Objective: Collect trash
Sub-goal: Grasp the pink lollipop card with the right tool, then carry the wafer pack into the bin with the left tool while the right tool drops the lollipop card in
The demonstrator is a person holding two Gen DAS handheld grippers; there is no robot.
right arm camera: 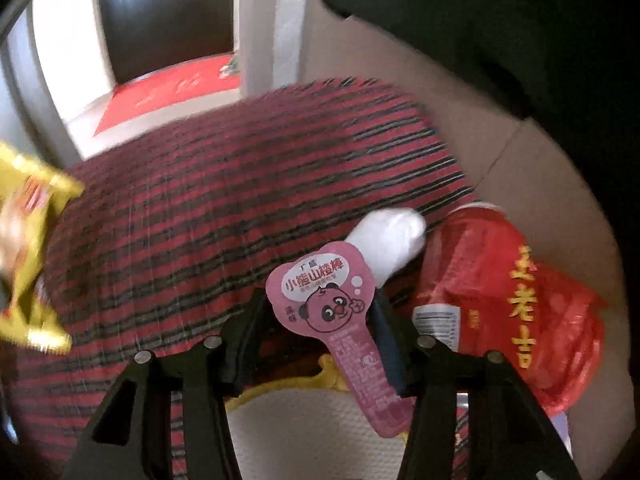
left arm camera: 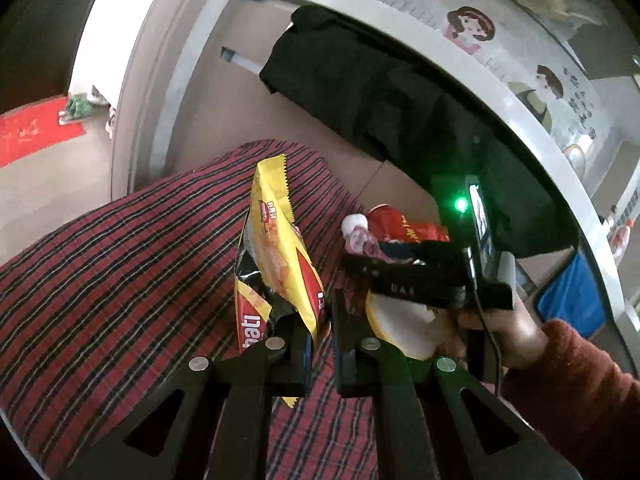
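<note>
The left gripper (left arm camera: 320, 344) is clamped on the lower end of a yellow snack bag (left arm camera: 276, 256), holding it upright above the plaid cloth (left arm camera: 120, 264) that covers the surface. The right gripper (right arm camera: 316, 340) stands spread around a pink lollipop wrapper (right arm camera: 340, 312) near the cloth's far right edge, beside a white wad (right arm camera: 390, 238) and a crumpled red bag (right arm camera: 516, 300); whether its pads yet touch the wrapper is hard to tell through the blur. So the step in hand looks like picking up a second piece of trash, and the next move calls for closing squarely on the thin wrapper without snagging the cloth. Beyond lie a tan floor (left arm camera: 48, 196), a red mat (left arm camera: 36, 132) and a dark garment (left arm camera: 384, 92).
</note>
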